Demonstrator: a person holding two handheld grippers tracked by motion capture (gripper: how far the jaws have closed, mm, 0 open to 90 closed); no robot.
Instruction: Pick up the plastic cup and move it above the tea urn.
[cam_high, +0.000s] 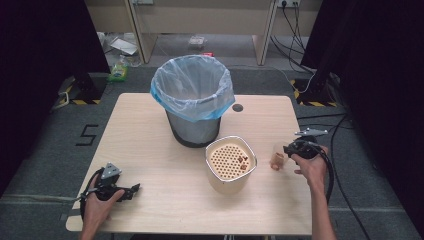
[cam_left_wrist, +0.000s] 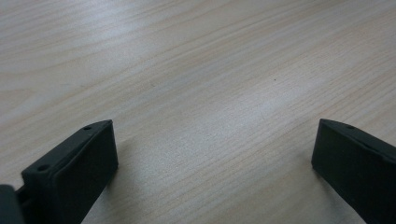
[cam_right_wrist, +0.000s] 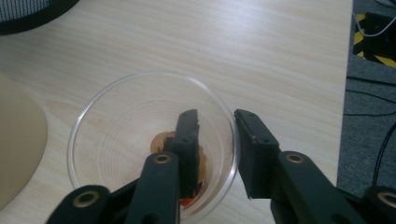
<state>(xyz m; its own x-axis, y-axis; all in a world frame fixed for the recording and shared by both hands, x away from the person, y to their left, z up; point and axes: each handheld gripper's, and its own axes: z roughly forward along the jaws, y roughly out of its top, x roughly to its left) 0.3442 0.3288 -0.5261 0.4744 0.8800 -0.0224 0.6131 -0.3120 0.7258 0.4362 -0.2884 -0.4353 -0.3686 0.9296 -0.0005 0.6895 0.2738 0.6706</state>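
Note:
A clear plastic cup (cam_high: 276, 156) stands on the wooden table (cam_high: 145, 135) to the right of a beige container (cam_high: 223, 182). In the right gripper view the cup (cam_right_wrist: 116, 130) holds orange-red residue at its bottom. My right gripper (cam_right_wrist: 215, 116) straddles its rim, one jaw inside and one outside, with a gap left between them. From above, the right gripper (cam_high: 287, 149) sits just right of the cup. My left gripper (cam_high: 134, 190) rests near the front left, open wide over bare wood (cam_left_wrist: 215, 126).
A grey bin (cam_high: 192, 127) lined with a pale blue bag stands at the table's middle back. The beige container has a perforated insert carrying a few brown bits. Its side (cam_right_wrist: 18, 149) and the bin's base (cam_right_wrist: 28, 14) lie left of the cup. Cables run over the floor on the right.

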